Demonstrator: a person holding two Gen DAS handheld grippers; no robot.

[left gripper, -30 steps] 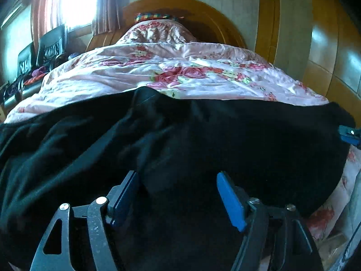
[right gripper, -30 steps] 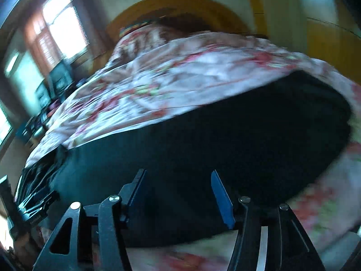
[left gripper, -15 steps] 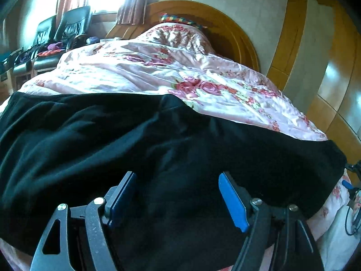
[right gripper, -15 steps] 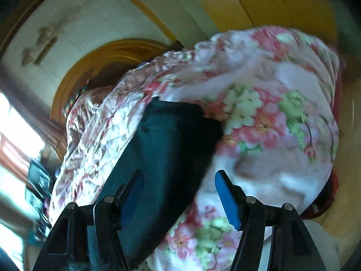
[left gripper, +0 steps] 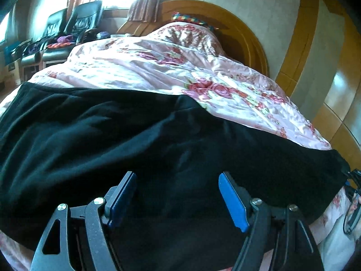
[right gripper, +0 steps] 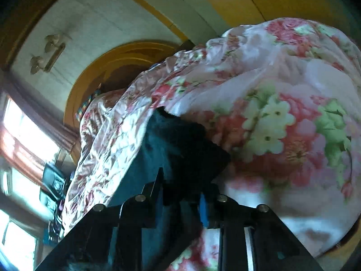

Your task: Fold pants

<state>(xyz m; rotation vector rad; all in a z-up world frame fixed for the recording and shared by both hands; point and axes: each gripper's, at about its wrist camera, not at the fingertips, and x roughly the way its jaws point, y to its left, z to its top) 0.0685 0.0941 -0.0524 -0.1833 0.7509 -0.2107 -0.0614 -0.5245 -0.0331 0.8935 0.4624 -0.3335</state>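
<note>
Black pants [left gripper: 158, 144] lie spread across the near end of a bed, over a pink floral quilt [left gripper: 171, 67]. My left gripper [left gripper: 178, 194] is open and hovers just above the middle of the pants, holding nothing. In the right wrist view my right gripper [right gripper: 180, 194] is shut on the end of the pants [right gripper: 180, 144], the dark cloth bunched between its blue pads. That end lies at the right edge of the bed. A bit of the right gripper [left gripper: 354, 180] shows at the far right of the left wrist view.
A round wooden headboard [left gripper: 225, 22] stands at the far end of the bed. Yellow wooden wardrobe panels [left gripper: 338, 90] line the right side. Black chairs [left gripper: 74, 29] with clutter stand by the window on the left. The quilt [right gripper: 282, 113] drapes over the bed's right edge.
My right gripper swung to the right end of the pants and closed on the cloth there. My left gripper stayed open and shifted a little over the pants, which now lie flatter.
</note>
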